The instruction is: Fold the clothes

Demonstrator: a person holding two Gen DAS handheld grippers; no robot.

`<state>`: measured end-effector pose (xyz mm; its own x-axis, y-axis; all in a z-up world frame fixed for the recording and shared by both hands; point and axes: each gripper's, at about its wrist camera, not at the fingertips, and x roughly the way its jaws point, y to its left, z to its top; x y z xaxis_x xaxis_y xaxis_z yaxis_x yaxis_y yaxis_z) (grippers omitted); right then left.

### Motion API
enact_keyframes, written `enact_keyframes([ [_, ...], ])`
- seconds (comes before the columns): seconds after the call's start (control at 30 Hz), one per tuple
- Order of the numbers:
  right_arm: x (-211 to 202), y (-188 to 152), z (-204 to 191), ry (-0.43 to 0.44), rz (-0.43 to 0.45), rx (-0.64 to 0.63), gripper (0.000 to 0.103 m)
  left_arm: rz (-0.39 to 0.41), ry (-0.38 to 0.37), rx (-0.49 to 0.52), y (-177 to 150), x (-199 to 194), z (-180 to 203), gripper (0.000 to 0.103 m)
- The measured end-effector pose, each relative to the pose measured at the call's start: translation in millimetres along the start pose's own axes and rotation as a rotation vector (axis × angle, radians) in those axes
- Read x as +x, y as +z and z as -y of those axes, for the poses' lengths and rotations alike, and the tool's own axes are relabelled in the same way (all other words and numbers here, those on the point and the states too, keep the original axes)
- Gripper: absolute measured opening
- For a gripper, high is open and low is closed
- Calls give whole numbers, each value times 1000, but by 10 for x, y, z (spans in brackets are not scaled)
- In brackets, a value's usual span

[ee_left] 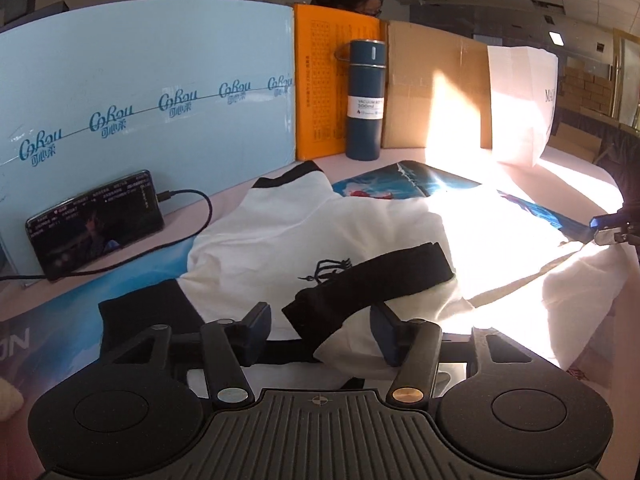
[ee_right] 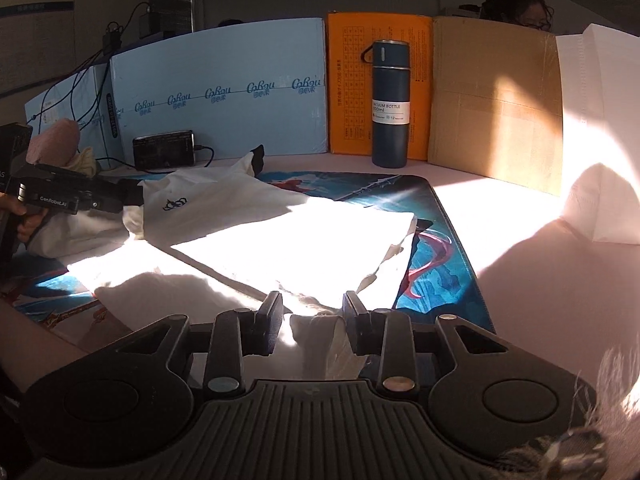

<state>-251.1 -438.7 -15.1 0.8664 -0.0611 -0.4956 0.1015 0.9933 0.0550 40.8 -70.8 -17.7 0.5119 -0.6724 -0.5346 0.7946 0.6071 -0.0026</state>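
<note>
A white t-shirt (ee_left: 304,236) with a black collar (ee_left: 368,288), black sleeve cuffs and a small dark chest logo lies on a blue printed mat (ee_left: 420,184). My left gripper (ee_left: 320,320) is open, its fingers either side of the collar end and a fold of white cloth. In the right wrist view the shirt (ee_right: 288,236) lies partly folded in bright sun. My right gripper (ee_right: 312,320) is open around a bunched hem edge (ee_right: 320,332). The left gripper also shows in the right wrist view (ee_right: 132,196) at the shirt's collar end.
A blue vacuum bottle (ee_left: 366,100) stands at the back against orange (ee_left: 320,88), brown and light blue cardboard panels (ee_left: 140,92). A phone (ee_left: 96,220) on a cable leans at the left. A white paper bag (ee_left: 524,100) stands at the right. A person sits behind the panels.
</note>
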Motion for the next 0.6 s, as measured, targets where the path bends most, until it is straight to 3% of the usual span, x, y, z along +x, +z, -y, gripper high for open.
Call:
enact_keyframes([
  [0.13,-185,-103,97,-161,92,207,55,29,83,-44,51,-109,-203,71],
  [0.27,-504,-380,101,-226,197,531,74,79,144,-85,-68,-471,-267,72],
  [0.3,-566,-473,88,-230,203,593,74,91,154,-87,-115,-571,-252,73],
  [0.4,-673,-671,29,-203,203,731,74,110,74,-82,-316,-899,-143,74],
  [0.47,-685,-719,-33,-154,197,785,74,85,-4,-66,-465,-1069,-20,74],
  [0.6,-589,-668,-149,-82,149,849,74,22,-23,5,-671,-1147,207,74],
])
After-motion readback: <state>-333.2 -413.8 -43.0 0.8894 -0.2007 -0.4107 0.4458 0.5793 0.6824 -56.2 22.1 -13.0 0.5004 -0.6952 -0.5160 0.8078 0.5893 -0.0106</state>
